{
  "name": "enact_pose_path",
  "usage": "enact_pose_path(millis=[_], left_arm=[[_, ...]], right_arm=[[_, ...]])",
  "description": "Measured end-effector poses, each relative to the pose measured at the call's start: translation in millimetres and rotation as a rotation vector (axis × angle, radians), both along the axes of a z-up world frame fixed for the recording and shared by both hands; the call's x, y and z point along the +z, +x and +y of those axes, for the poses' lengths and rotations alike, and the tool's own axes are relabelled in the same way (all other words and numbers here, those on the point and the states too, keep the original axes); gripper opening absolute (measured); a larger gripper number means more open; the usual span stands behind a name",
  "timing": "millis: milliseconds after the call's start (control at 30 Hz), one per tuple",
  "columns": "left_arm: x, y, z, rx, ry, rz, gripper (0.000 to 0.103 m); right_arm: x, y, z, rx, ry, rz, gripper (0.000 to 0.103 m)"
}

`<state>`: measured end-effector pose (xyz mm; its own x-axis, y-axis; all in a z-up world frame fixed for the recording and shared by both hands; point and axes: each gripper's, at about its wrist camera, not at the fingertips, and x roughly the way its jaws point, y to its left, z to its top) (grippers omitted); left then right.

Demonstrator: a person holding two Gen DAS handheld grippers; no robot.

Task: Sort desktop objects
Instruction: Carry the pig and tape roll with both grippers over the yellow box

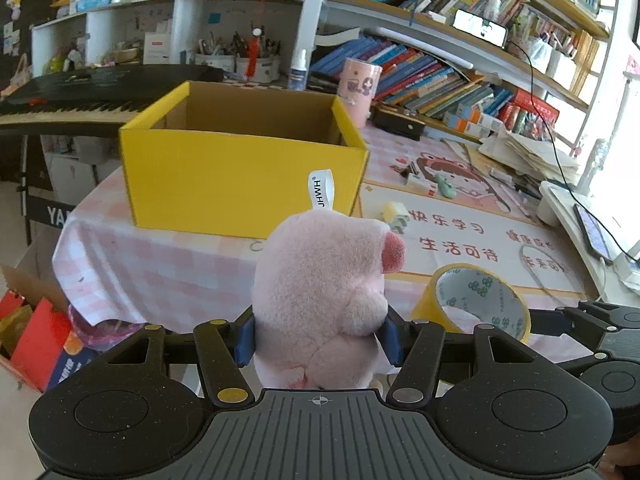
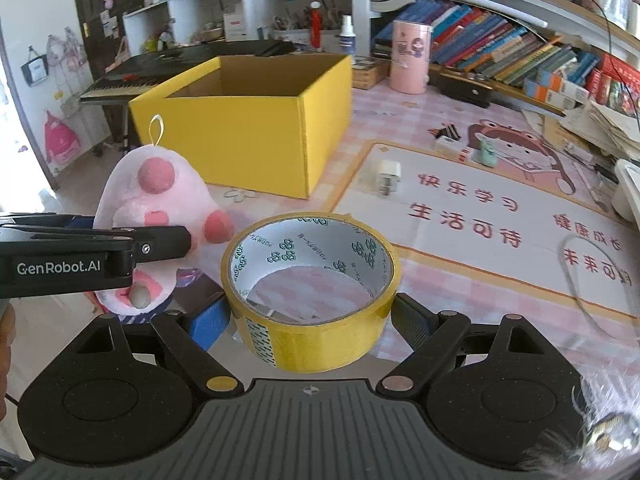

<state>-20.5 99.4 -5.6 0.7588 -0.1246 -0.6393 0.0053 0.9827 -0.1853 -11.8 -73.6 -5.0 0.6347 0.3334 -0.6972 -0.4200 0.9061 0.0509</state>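
A: The pink plush toy (image 1: 320, 292) is held in the left gripper (image 1: 318, 338), whose blue pads (image 1: 245, 338) are pressed into its sides at a middling width. The toy is carried in the air, in front of the near wall of the yellow cardboard box (image 1: 240, 172), and a white fabric loop (image 1: 321, 190) is seen standing up from its top.

B: And from the right wrist view, the same toy (image 2: 160, 216) is seen to the left, with its round pink patches turned toward the camera. The roll of yellow tape (image 2: 312, 292) is clamped between the fingers of the right gripper (image 2: 312, 318), which are spread wide around the outside of the roll. The roll is held with its opening facing upward.

A: Is the box seen to hold anything?

B: Its top is open and brown inner walls are shown; the bottom is hidden, so that cannot be told. The box (image 2: 248, 120) is stood on a pink checked tablecloth (image 2: 400, 112).

A: Other things are left on the desk mat (image 2: 460, 216), which is printed with a cartoon girl and red characters: a small white plug adapter (image 2: 387, 176), a white eraser (image 2: 452, 149) and a small green object (image 2: 487, 152) just beside it.

B: A pink cylindrical canister (image 2: 411, 58) is stood behind the box, near a row of books (image 2: 500, 48).
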Motion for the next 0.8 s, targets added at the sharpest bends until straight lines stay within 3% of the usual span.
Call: enact_pose_path(millis=[800], left_arm=[[10,-23,49,0.152,-0.006,-0.064,0.058]], right_arm=[[14,0,63,0.181,-0.033,-0.075,0.086]])
